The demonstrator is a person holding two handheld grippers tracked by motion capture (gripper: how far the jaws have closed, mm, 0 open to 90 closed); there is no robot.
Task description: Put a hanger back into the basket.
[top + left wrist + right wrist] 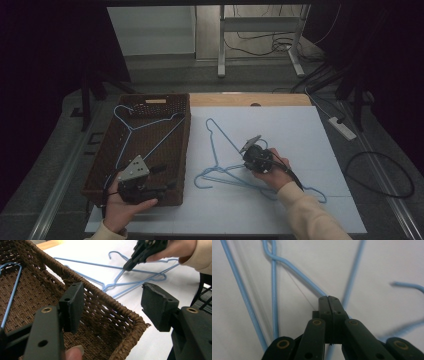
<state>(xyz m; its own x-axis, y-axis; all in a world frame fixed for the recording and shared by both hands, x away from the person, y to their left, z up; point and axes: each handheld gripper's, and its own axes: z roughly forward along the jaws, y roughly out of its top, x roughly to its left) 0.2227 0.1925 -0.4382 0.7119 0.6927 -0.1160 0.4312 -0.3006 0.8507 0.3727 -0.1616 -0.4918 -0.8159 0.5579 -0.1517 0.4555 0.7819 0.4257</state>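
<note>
right gripper (248,148) clenched on thin blue wire hanger (223,135), wire pinched at jaw tips | hanger on white tabletop (300,135) beside brown wicker basket (177,145), hook pointing away from person, long axis running away and left | left gripper (115,302) released, straddling basket's rim

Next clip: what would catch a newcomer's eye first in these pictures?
The tangle of blue wire hangers on the white sheet, where the right tool is shut on one wire. Next, the brown woven basket at the left with one hanger inside it, and the left tool open over its near corner.
</note>
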